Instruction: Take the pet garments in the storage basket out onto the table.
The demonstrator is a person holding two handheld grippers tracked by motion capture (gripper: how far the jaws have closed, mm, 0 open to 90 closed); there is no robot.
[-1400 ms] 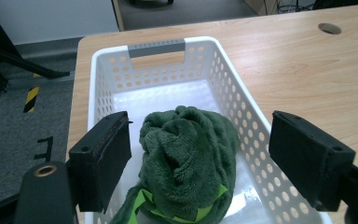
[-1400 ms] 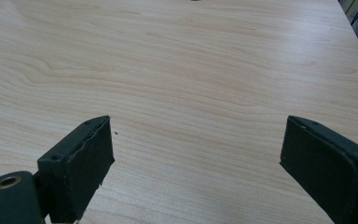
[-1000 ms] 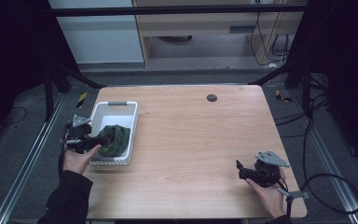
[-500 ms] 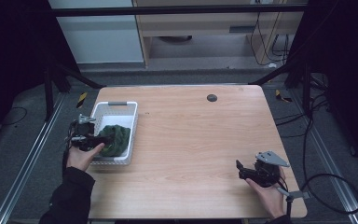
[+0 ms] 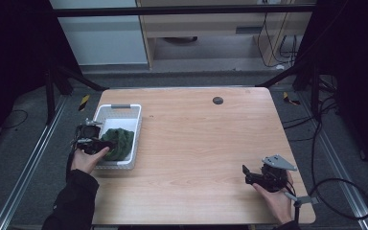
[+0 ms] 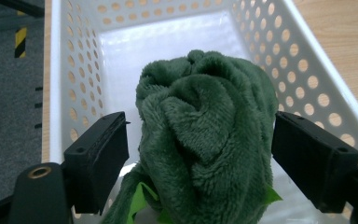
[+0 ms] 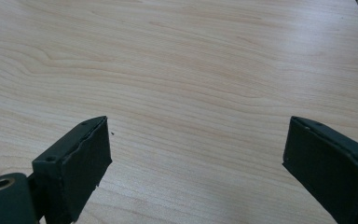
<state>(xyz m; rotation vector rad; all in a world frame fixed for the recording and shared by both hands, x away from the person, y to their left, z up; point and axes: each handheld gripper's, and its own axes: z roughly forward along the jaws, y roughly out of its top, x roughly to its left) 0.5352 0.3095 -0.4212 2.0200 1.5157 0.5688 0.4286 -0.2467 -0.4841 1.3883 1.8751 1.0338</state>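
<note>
A dark green fluffy cloth [image 5: 120,141] lies bunched in a white perforated basket [image 5: 120,109] at the table's left side. My left gripper [image 5: 104,143] reaches over the basket's left wall, open, with its jaws on either side of the cloth [image 6: 205,135]. In the left gripper view the left gripper [image 6: 200,140] shows a gap between its left jaw and the cloth, and the basket wall [image 6: 289,70] rises behind. My right gripper [image 5: 245,173] rests near the table's front right corner. It stands open [image 7: 198,144] over bare wood [image 7: 191,56].
A small black round spot [image 5: 217,100] marks the table's far middle. Yellow-black striped pieces lie on the floor at the left [image 5: 84,102] and right [image 5: 290,99] of the table. Cables trail on the floor at the right.
My left gripper has shifted a little to the right, closer over the basket and the cloth. The right gripper has stayed put.
</note>
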